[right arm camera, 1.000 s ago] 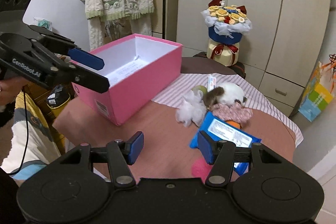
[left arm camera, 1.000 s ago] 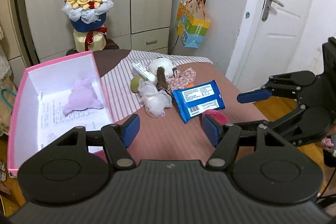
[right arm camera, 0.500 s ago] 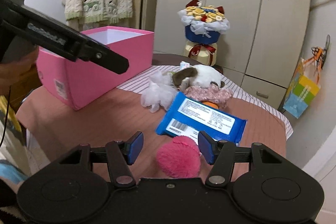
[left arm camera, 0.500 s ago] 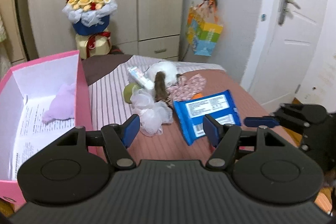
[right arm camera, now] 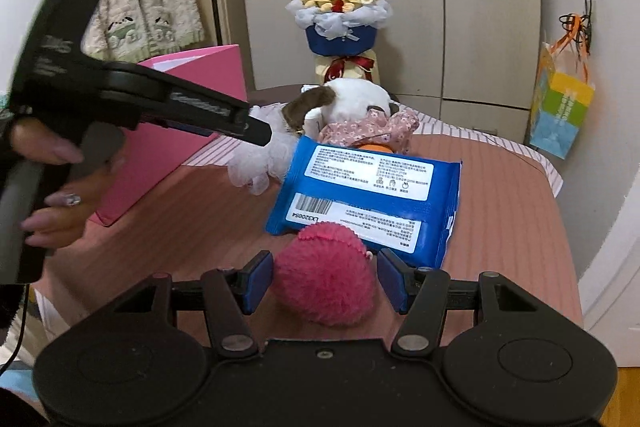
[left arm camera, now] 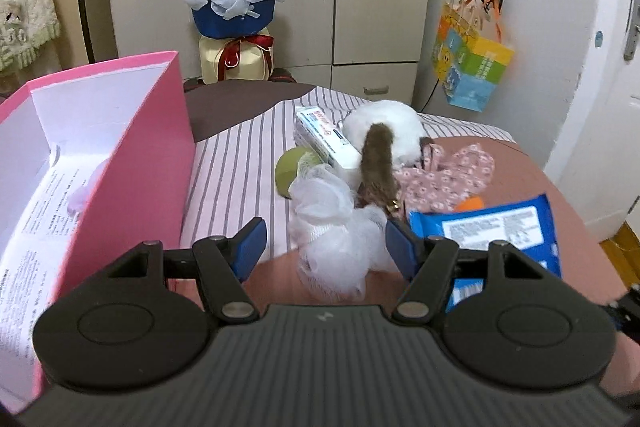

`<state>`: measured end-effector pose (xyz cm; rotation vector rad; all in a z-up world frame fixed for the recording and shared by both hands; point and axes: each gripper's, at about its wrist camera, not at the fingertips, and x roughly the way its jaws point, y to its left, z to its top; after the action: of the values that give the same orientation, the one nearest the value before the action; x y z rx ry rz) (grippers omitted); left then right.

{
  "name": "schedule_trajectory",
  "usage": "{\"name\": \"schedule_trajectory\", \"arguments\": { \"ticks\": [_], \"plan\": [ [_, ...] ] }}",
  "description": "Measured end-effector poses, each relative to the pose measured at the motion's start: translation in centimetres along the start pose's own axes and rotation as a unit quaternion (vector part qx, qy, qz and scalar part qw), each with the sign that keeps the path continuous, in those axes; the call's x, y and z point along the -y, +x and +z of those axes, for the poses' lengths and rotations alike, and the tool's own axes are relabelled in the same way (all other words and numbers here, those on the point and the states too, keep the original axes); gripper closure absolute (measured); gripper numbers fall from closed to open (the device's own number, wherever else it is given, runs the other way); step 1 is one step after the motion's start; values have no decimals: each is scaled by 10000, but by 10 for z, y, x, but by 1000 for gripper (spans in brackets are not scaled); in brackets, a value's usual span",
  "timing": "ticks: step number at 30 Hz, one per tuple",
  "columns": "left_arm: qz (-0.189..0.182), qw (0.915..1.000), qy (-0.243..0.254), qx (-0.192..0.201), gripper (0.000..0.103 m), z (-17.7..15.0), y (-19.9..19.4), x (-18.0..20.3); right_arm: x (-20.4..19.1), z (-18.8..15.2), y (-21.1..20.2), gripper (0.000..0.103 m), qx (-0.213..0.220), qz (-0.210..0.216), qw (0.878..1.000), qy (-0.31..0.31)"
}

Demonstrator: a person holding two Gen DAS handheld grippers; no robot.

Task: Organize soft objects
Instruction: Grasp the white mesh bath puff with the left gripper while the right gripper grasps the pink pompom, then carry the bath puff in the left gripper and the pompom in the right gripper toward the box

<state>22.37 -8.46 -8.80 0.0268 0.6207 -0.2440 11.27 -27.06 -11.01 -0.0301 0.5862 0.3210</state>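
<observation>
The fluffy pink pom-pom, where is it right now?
In the right wrist view the pink pom-pom sits on the table's near edge, between the open fingers of the right gripper, right in front of the blue wipes pack.

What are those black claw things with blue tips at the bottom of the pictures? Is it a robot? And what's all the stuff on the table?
No robot here. A person holds two grabber tools, one in each hand, and each tool has a camera looking out along its two fingers. So one picture is from the left gripper, the other from the right gripper.

In the right picture you can see the person's hand holding the left tool.

On the table lie a white mesh puff, a pink pompom, a blue packet, a white and brown plush toy and a pink box.

Nothing is held. Both grippers are open: the puff sits between the left one's fingers, the pompom between the right one's.
</observation>
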Motion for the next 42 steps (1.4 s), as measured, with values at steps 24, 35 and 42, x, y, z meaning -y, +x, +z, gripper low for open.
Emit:
{"name": "schedule_trajectory", "arguments": {
  "ticks": [24, 35, 42],
  "plan": [
    [-9, 9975, -662, -261, 69, -12, 40, -4, -7, -15, 13, 43, 269, -240, 9992, 188],
    [-18, 9982, -592, -109, 71, -24, 13, -4, -16, -18, 12, 50, 341, -449, 9984, 31],
    [-184, 9983, -537, -119, 71, -38, -15, -6, -21, -19, 6, 50, 349, -417, 9985, 58]
  ]
}}
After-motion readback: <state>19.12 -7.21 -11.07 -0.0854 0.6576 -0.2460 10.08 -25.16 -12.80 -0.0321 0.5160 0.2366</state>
